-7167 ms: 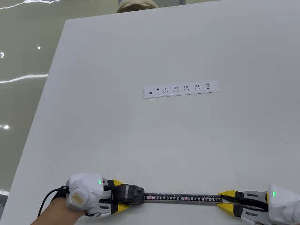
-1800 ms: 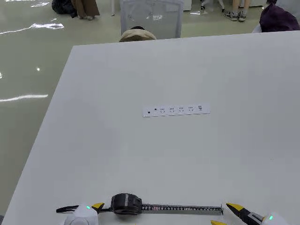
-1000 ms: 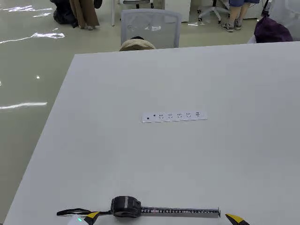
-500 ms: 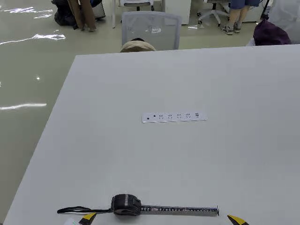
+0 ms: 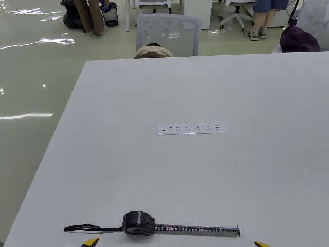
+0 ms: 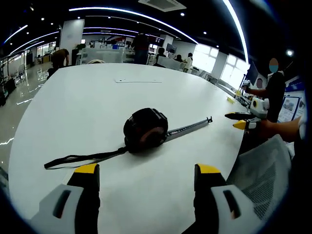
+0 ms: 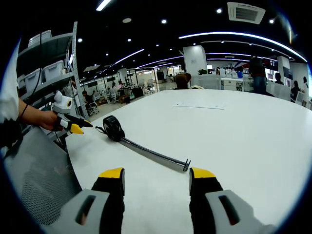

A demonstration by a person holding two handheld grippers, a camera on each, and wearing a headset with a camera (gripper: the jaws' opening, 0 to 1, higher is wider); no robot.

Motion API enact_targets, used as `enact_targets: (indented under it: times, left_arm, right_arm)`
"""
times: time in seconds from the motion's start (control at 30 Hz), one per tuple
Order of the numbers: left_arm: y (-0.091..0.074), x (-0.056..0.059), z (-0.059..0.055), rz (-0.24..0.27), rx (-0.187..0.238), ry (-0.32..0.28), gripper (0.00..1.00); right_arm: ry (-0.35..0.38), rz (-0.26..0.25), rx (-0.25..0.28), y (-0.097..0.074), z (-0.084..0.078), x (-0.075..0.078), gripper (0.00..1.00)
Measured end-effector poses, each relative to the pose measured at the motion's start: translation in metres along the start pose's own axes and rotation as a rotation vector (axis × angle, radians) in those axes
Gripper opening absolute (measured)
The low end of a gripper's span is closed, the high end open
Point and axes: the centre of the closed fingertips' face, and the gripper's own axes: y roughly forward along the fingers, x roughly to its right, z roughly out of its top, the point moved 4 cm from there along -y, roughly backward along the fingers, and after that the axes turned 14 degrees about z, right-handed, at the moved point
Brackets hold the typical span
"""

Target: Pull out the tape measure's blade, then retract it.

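Found the tape measure [image 5: 139, 223] lying flat by the near edge of the tabletop [image 5: 205, 87], its blade [image 5: 198, 229] extended rightward along the surface and its black strap [image 5: 85, 228] trailing left. Saw the left tool [image 6: 147, 169] spread wide and empty, just short of the case. Saw the right tool [image 7: 157, 173] likewise spread, gripping nothing, near the blade's hooked end. Noted a white power strip [image 5: 192, 128] mid-tabletop.

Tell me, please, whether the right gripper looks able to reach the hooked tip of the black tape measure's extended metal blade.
Probably yes: the open right gripper faces the hooked tip, which lies just ahead on the white table with nothing between them.
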Motion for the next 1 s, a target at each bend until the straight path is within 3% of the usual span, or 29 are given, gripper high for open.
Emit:
enact_targets:
  times: [0.4, 1.0]
  left_arm:
    - [-0.0069, -0.0071, -0.0058, 0.016, 0.0, -0.008, 0.78]
    - [-0.0038, -0.0013, -0.0059, 0.009, -0.015, 0.01, 0.77]
  right_arm:
    - [-0.004, -0.008, -0.001, -0.005, -0.0026, -0.0042, 0.54]
    - [0.002, -0.004, 0.001, -0.0058, -0.0037, -0.0046, 0.53]
